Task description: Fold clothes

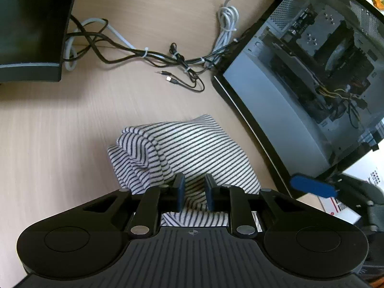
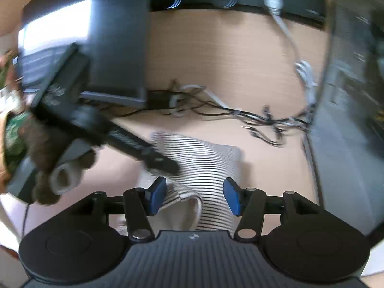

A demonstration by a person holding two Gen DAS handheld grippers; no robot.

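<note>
Slippage is the main risk on the left: the left gripper [image 1: 194, 193] has its blue pads narrowly apart with a ridge of the striped shirt [image 1: 192, 146] bunched between them, and I cannot tell whether they truly pinch it, so a pull could drop the fold. The shirt lies half-folded on the desk [image 1: 60, 124], near loose cables [image 1: 168, 60]. Further right, the right gripper [image 2: 194, 198] is spread wide over a curled hem, just beside the computer case [image 1: 300, 72], which a hasty swing might strike.
</note>
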